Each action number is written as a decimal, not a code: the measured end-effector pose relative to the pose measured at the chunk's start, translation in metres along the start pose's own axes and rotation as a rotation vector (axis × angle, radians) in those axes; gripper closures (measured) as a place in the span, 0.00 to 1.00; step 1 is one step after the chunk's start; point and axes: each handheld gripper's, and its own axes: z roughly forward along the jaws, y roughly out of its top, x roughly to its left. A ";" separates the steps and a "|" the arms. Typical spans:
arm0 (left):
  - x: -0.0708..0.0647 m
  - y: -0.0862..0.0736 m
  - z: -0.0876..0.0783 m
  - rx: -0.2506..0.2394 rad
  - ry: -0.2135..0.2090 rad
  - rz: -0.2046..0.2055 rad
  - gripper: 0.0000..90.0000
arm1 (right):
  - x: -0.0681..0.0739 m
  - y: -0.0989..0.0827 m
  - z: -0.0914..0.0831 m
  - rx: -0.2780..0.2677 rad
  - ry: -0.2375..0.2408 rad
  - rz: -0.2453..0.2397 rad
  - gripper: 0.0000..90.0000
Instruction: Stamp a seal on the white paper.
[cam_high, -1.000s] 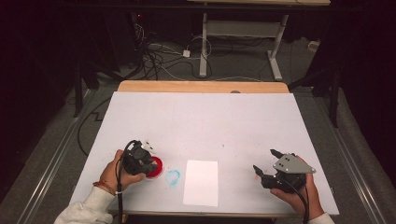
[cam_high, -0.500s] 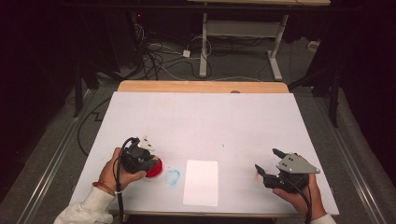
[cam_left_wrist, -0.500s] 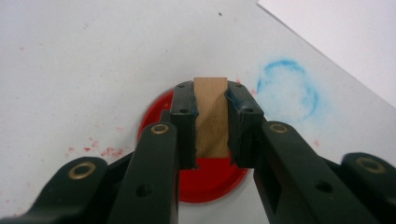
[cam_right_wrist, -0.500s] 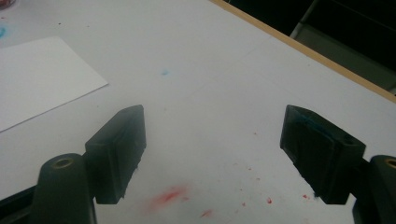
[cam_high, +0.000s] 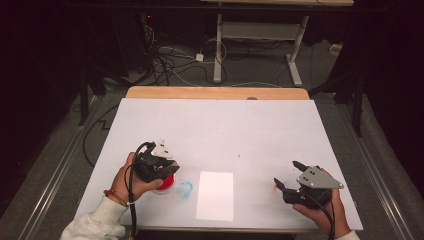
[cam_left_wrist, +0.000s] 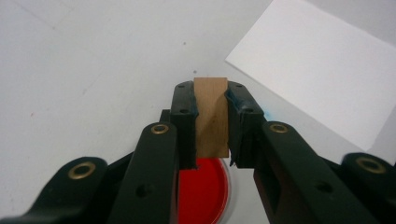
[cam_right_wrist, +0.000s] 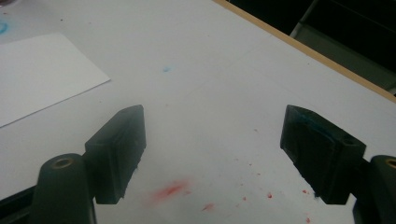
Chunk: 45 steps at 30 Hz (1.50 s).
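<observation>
Left gripper (cam_left_wrist: 211, 100) is clamped on a wooden block (cam_left_wrist: 211, 116), held just above the red pad (cam_left_wrist: 204, 191) at the table's (cam_high: 220, 125) near left, beside the paper (cam_high: 215, 196). Right gripper (cam_right_wrist: 212, 154) hovers near right, jaws wide apart, holding nothing.

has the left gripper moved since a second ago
Yes. The left gripper, shut on a wooden block, has drifted toward the paper and now covers more of the red dish.
</observation>
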 end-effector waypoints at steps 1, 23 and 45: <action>-0.001 0.002 0.001 0.003 -0.003 0.011 0.82 | 0.000 0.000 0.001 0.001 0.001 0.000 0.25; -0.036 0.044 0.028 0.033 -0.087 0.165 0.82 | 0.001 -0.001 0.002 0.007 0.004 -0.004 0.25; -0.062 0.055 0.070 0.129 -0.201 0.188 0.82 | 0.002 -0.003 0.004 0.020 0.013 -0.009 0.25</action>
